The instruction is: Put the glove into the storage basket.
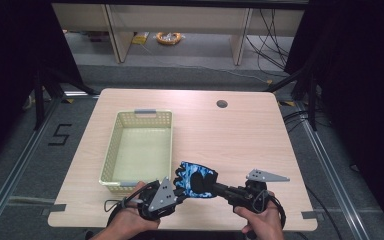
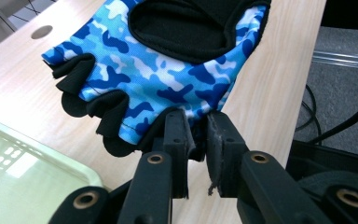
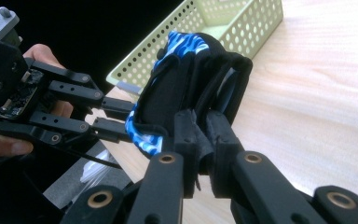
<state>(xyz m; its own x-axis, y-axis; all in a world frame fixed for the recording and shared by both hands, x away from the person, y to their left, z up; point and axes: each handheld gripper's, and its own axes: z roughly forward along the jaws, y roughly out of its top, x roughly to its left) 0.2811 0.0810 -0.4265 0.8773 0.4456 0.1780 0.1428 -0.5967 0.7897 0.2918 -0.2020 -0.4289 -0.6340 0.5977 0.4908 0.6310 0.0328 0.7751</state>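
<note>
A fingerless glove (image 1: 196, 178) in blue camouflage with black palm and trim hangs between both grippers above the table's near edge. My left gripper (image 1: 179, 191) pinches its lower edge by the finger openings; in the left gripper view the glove (image 2: 158, 65) spreads out above the shut jaws of that gripper (image 2: 196, 135). My right gripper (image 1: 219, 190) grips the black cuff side; in the right gripper view its jaws (image 3: 200, 135) clamp a fold of the glove (image 3: 186, 88), and the left gripper (image 3: 114, 116) holds the far edge.
A pale green perforated basket (image 1: 111, 155) stands empty on the wooden table (image 1: 230, 135), just left of and beyond the glove. A round cable hole (image 1: 222, 104) sits near the far edge. Dark floor and rails surround the table.
</note>
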